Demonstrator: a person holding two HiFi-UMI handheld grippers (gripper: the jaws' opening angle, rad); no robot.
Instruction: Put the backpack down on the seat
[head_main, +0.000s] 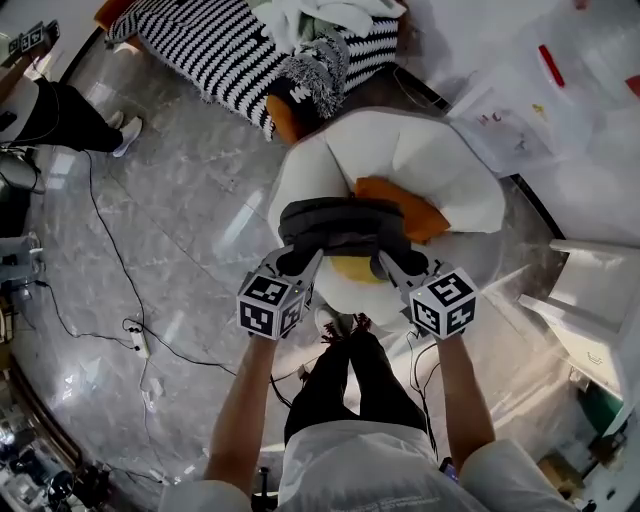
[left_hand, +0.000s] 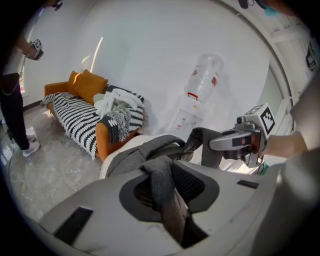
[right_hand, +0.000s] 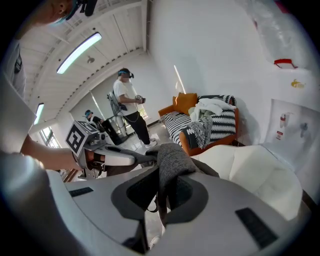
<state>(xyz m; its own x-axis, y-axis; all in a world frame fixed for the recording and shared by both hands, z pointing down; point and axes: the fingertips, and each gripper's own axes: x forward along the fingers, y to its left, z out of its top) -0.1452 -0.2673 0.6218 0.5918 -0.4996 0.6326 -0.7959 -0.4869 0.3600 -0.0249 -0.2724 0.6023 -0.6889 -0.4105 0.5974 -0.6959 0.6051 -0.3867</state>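
Observation:
A dark grey backpack (head_main: 345, 225) hangs just over a white petal-shaped seat (head_main: 450, 170) that has an orange cushion (head_main: 405, 208) and a yellow centre (head_main: 355, 268). My left gripper (head_main: 305, 262) is shut on the backpack's left strap and my right gripper (head_main: 392, 262) on its right strap. In the left gripper view a grey strap (left_hand: 161, 175) runs down between the jaws of the left gripper (left_hand: 165, 192), with the backpack (left_hand: 145, 150) beyond. In the right gripper view the other strap (right_hand: 171, 162) is pinched in the right gripper (right_hand: 162, 195), and the seat (right_hand: 260, 172) lies to the right.
A black-and-white striped sofa (head_main: 230, 45) with clothes stands behind the seat. Cables and a power strip (head_main: 138, 340) lie on the glossy floor at left. A person (head_main: 60, 115) stands at far left. White furniture (head_main: 600, 290) is at the right, a water dispenser (left_hand: 200, 85) by the wall.

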